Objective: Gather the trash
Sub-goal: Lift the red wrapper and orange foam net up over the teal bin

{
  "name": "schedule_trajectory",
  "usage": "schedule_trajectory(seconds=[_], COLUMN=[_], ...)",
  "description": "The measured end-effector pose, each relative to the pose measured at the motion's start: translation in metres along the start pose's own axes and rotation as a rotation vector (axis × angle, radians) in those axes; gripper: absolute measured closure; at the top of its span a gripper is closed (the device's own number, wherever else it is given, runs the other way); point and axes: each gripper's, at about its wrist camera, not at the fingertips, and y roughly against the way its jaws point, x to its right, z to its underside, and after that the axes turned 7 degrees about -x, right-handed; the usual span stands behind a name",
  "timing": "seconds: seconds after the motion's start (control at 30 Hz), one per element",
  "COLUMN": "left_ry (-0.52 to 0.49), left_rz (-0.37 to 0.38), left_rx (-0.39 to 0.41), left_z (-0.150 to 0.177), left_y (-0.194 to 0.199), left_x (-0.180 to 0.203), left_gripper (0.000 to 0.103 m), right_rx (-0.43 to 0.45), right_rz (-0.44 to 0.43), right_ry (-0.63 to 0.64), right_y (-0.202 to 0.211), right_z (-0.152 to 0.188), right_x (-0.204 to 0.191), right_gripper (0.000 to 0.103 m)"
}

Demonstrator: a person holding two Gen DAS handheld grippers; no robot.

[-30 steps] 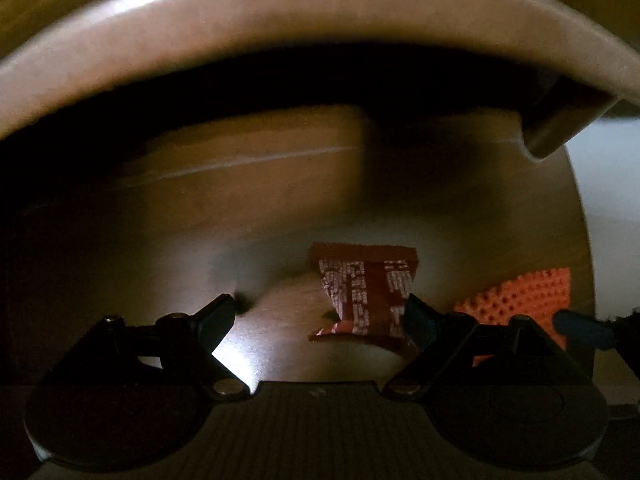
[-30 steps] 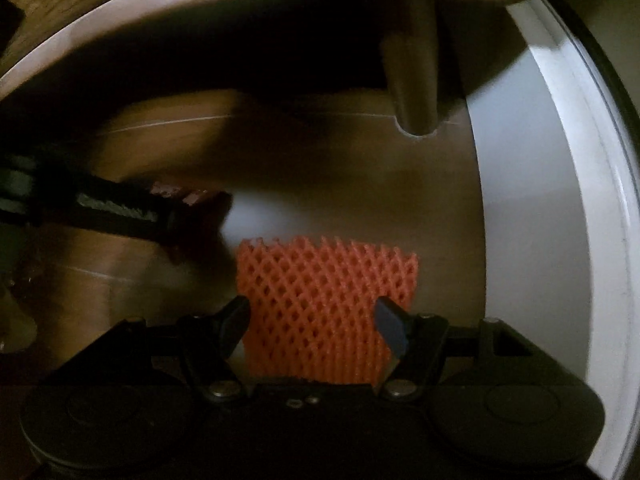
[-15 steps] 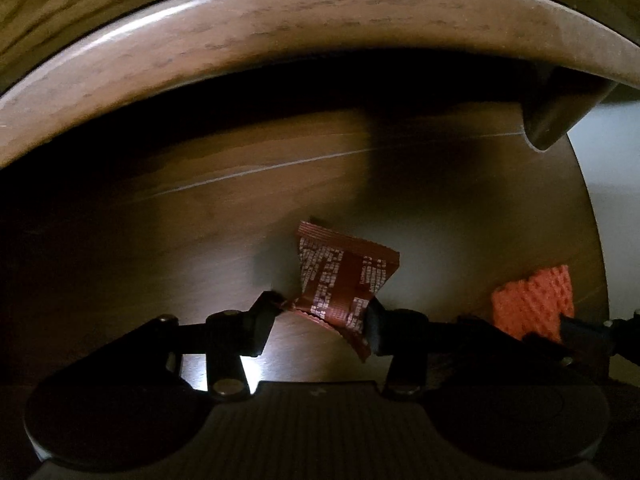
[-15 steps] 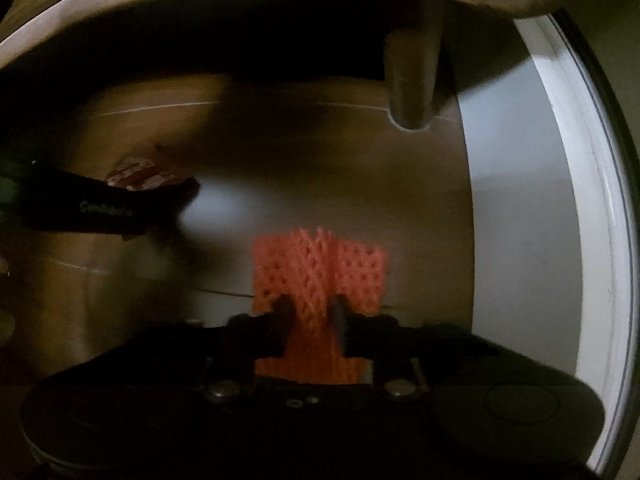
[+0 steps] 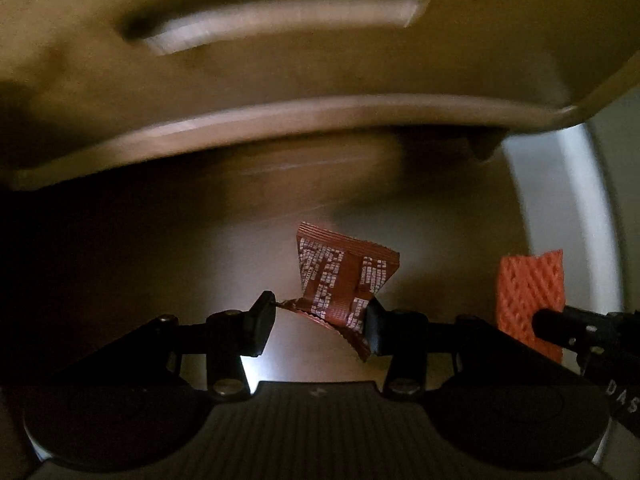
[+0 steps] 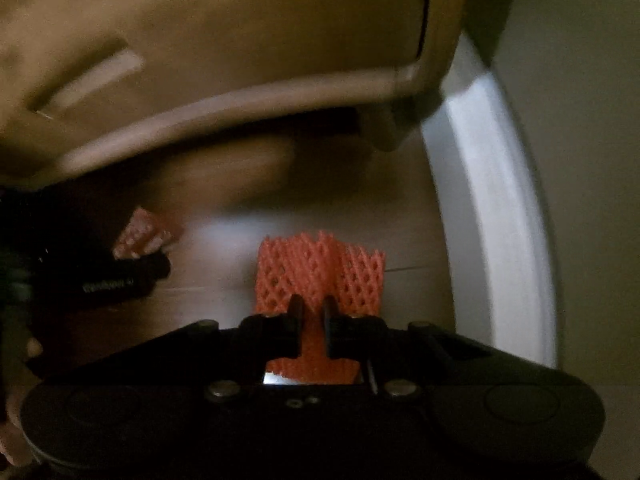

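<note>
My left gripper (image 5: 320, 322) is clenched on the red snack wrapper (image 5: 344, 280), which is crumpled between its pads, clear of the wooden floor (image 5: 200, 260). At three o'clock from it, my right gripper (image 6: 313, 330) is closing, its jaws pinching the orange foam net (image 6: 320, 268). The wooden furniture edge (image 5: 320, 112) fills twelve o'clock in both views.

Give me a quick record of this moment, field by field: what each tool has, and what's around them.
left tool: shut on the red wrapper, which is crumpled between its pads
right tool: closing on the orange foam net, squeezed between its pads
surface below: wooden floor
overhead: wooden furniture, blurred
right side: white baseboard
trash collected: both pieces held, neither binned yet
</note>
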Motion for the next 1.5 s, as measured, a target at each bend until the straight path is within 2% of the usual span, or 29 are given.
schedule_trajectory(seconds=[0.27,0.5,0.7,0.8,1.07,1.2,1.33,1.5], left_ry=[0.028,0.040,0.037,0.038,-0.004,-0.034,-0.047,-0.012], left_rz=[0.037,0.076,0.061,0.070,0.119,0.104,0.062,0.074], left_rx=[0.065,0.159,0.240,0.281,0.374,0.432,0.502,0.507], left_z=[0.010,0.014,0.014,0.013,0.010,0.001,-0.019,-0.063], left_y=[0.188,0.357,0.478,0.525,0.629,0.668,0.696,0.707], left_x=[-0.001,-0.016,-0.030,-0.040,-0.061,-0.075,-0.089,-0.103], left_gripper=[0.058,0.058,0.058,0.058,0.058,0.058,0.058,0.058], right_rx=[0.088,0.171,0.225,0.257,0.385,0.451,0.494,0.509], right_rz=[-0.059,-0.098,-0.129,-0.135,-0.131,-0.145,-0.159,-0.163], right_ry=[0.032,0.090,0.111,0.116,0.130,0.123,0.130,0.156], right_y=[0.180,0.354,0.457,0.500,0.600,0.634,0.654,0.655], right_z=[0.017,0.007,-0.008,-0.015,-0.031,-0.045,-0.065,-0.100], right_x=[-0.034,-0.082,-0.121,-0.140,-0.187,-0.207,-0.218,-0.227], right_gripper=[0.095,0.095,0.095,0.095,0.095,0.095,0.095,0.095])
